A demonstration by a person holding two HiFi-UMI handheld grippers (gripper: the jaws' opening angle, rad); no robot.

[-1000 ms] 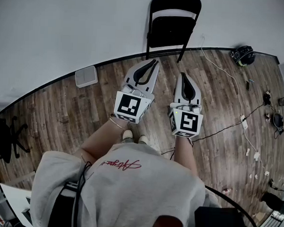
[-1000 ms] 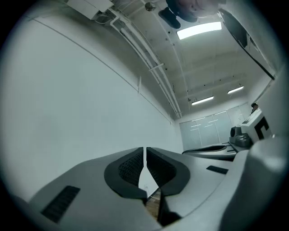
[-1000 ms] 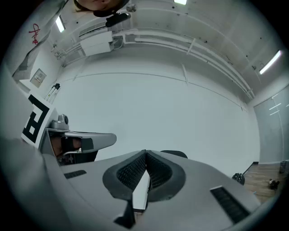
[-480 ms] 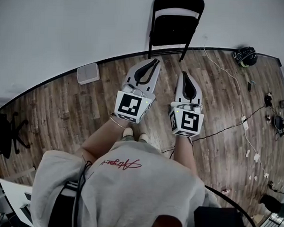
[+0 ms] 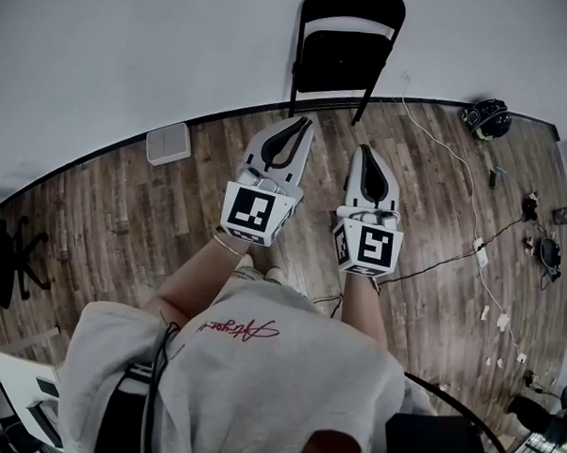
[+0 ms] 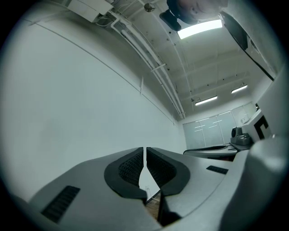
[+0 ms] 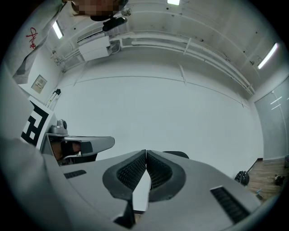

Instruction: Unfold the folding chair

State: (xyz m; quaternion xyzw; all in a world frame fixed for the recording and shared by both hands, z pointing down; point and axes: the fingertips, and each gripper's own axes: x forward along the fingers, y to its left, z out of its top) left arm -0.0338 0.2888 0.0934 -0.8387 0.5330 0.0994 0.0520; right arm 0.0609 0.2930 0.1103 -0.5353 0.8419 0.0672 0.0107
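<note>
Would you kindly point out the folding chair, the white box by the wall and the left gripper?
Chair [image 5: 343, 62], head view, on its black seat panel.
White box [image 5: 168, 143], head view, on its top face.
Left gripper [image 5: 305, 124], head view, at its closed jaw tips.

Ahead of you is a plain white wall [image 5: 131, 55], with a black baseboard [image 5: 232, 116] at its foot. The floor [image 5: 124, 223] is dark wood planks. A white box [image 5: 169, 143] sits on the floor against the baseboard, to your left. A black office chair [image 5: 5, 260] is at the far left edge. On your right a white cable [image 5: 453, 147] trails over the floor, a black cable [image 5: 432, 263] is near it, and a black object [image 5: 485, 118] lies by the wall. Overhead are strip lights [image 6: 201, 28] and ceiling pipes [image 6: 149, 58]. There's a glass partition [image 6: 212, 131] at the far end and an AC unit [image 7: 92, 47] high up.
</note>
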